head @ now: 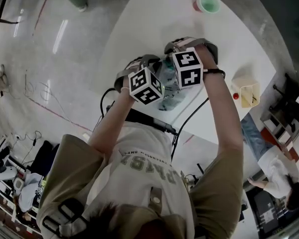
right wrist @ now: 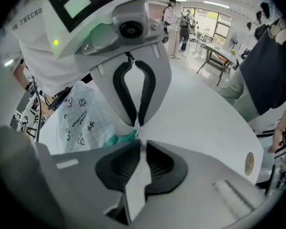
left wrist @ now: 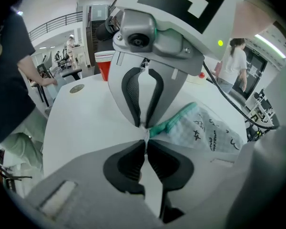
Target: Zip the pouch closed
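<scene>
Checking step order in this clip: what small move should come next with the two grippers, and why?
Probably slide the right gripper along the green zipper over the pouch, left gripper anchoring. Both sets of jaws are pinched together at the white tab at the zipper's end, tip to tip.

White table (head: pixel 139 29): printed pouch (left wrist: pixel 207 130) near the front edge; cup (head: pixel 208 4) far beyond pouch; beige box (head: pixel 246 91) right of pouch.
</scene>
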Tool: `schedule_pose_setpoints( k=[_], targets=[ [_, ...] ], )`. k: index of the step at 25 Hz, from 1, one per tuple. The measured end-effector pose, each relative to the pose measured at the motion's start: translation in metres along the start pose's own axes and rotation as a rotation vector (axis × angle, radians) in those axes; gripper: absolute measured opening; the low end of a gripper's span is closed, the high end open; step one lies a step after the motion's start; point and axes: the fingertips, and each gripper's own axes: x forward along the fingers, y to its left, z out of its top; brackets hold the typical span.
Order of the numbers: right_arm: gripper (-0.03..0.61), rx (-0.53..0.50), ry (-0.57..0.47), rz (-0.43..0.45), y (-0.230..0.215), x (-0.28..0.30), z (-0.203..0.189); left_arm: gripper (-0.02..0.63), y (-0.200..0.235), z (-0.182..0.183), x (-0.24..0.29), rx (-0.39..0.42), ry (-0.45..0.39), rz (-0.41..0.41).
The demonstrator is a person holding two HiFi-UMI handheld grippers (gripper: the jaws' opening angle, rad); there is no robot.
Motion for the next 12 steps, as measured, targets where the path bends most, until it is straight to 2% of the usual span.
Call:
schedule_pose_setpoints(
  k=[1, 12],
  targets=[
    [0.028, 0.002, -0.001, -0.006, -0.001, 0.0002, -0.0005, 0.034, -0.0002, 0.0001, 0.0004, 0.0, -0.001, 0.0],
    [0.006, -0.007, 0.01, -0.021, 0.0023, 0.001, -0.0025, 0.034, 0.0002, -0.0005, 0.0002, -0.013, -0.005, -0.003]
  ],
)
